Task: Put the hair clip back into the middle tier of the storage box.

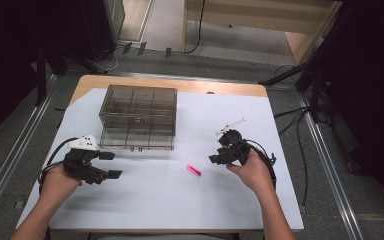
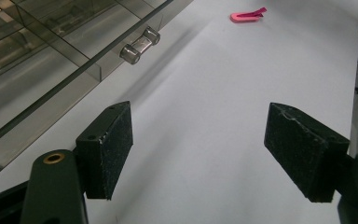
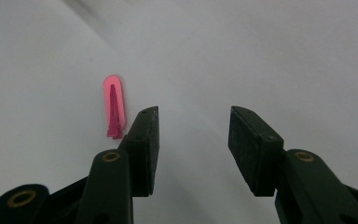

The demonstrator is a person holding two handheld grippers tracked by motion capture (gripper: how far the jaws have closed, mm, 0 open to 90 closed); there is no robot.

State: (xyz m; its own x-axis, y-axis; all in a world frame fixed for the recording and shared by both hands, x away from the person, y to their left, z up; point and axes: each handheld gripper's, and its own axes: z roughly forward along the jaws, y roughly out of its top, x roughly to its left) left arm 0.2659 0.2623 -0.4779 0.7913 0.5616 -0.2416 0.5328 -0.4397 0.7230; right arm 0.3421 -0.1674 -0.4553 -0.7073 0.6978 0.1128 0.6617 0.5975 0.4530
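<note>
Your left gripper (image 1: pixel 111 165) rests low over the white sheet (image 1: pixel 170 200) on the near left of the table, jaws spread wide with nothing between them; in the left gripper view the pads (image 2: pixel 109 149) frame bare white surface. Your right gripper (image 1: pixel 215 159) sits at the near right, jaws likewise parted and empty. Between the two, nearer your right one, lies the small pink plastic clip (image 1: pixel 194 170). In the right gripper view that clip (image 3: pixel 114 108) lies just outside the left-hand pad (image 3: pixel 144 149), beside its tip and not between the jaws; whether they touch is unclear. Farther back, just beyond your left gripper, stands the smoky translucent plastic drawer box (image 1: pixel 138 117), divided into compartments. Its clear cylindrical drawer handle (image 2: pixel 140 45) faces you. No contents or readable writing can be made out on it.
</note>
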